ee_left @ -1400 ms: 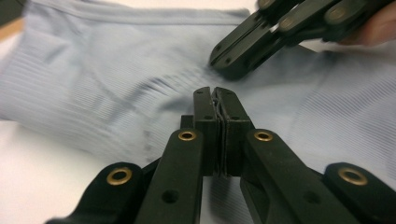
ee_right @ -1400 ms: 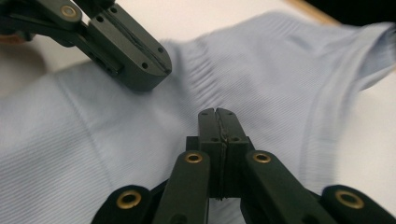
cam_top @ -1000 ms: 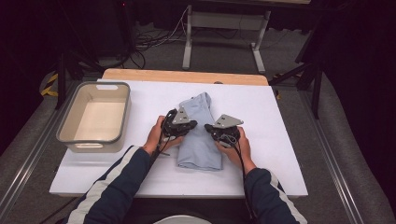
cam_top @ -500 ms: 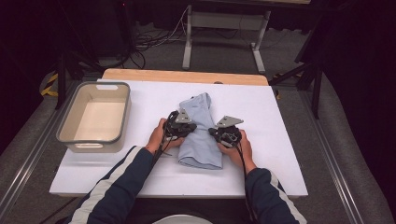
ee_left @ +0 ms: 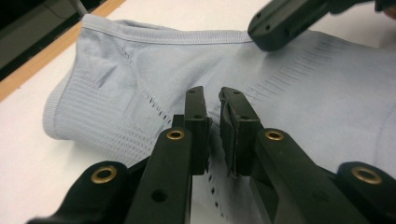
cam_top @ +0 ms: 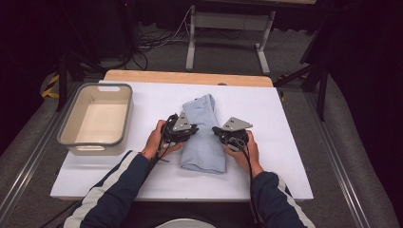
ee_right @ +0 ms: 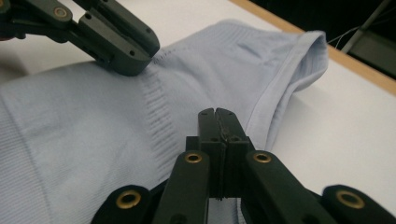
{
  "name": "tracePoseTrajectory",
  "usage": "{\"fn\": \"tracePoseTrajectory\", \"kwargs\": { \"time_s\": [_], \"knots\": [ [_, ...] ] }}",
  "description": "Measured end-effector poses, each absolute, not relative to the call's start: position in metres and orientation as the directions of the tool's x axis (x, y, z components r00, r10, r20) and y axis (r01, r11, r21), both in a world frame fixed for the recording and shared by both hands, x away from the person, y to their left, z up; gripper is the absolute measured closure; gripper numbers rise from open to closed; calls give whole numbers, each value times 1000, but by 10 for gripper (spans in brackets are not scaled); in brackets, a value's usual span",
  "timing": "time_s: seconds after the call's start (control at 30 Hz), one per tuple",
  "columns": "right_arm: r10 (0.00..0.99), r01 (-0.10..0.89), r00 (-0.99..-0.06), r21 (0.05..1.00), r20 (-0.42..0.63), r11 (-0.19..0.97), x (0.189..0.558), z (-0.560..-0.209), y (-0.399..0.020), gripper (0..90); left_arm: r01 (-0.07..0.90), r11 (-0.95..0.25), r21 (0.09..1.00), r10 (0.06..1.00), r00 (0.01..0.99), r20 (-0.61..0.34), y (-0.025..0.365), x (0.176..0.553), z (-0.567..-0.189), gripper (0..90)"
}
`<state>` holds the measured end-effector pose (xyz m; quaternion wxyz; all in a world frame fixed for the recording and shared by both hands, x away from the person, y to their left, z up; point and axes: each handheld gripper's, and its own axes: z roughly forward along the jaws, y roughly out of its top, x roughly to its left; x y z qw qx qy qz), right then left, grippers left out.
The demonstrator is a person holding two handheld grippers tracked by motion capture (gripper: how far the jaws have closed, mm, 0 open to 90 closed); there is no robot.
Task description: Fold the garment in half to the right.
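Observation:
A folded light-blue knit garment (cam_top: 204,142) lies lengthwise on the white table top (cam_top: 285,142). My left gripper (cam_top: 194,135) is at its left edge and my right gripper (cam_top: 215,129) at its right edge, tips facing each other across the cloth. In the left gripper view the left gripper (ee_left: 208,95) hovers over the garment (ee_left: 303,88). Its jaws have just been opening, and a narrow gap between them holds nothing. In the right gripper view the right gripper (ee_right: 216,113) has its jaws pressed together above the garment's hem (ee_right: 275,98), with no cloth seen between them.
A grey-rimmed, empty beige bin (cam_top: 95,142) stands at the table's left. A wooden strip (cam_top: 190,77) runs along the far edge. Dark floor, cables and a metal stand (cam_top: 192,38) lie beyond. A person's striped sleeves (cam_top: 109,190) come in from the bottom.
The left hand has shifted slightly toward the near edge beside the garment. The right hand and the garment have stayed where they were.

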<state>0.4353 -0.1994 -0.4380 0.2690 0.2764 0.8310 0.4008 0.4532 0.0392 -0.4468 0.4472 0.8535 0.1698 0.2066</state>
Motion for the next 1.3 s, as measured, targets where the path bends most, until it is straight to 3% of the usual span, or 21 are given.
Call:
{"fn": "tracePoseTrajectory", "kwargs": {
  "time_s": [0.47, 0.6, 0.67, 0.93, 1.3],
  "knots": [
    [639, 175, -735, 847, -227, 502, 449, -420, -180, 900, 34, -596, 803, 296, 938, 180, 54, 399, -456, 797],
    [635, 204, -746, 840, -198, 502, 463, -416, -168, 900, 32, -616, 787, 281, 943, 181, 54, 394, -462, 786],
    [602, 223, -766, 787, -224, 576, 477, -422, -151, 900, 37, -619, 785, 274, 946, 171, 53, 394, -467, 785],
    [616, 319, -747, 678, -251, 662, 504, -441, -136, 900, 53, -618, 784, 250, 959, 133, 52, 391, -479, 805],
    [670, 369, -701, 679, -244, 634, 521, -461, -155, 900, 70, -614, 786, 248, 963, 108, 51, 391, -480, 836]
  ]
}}
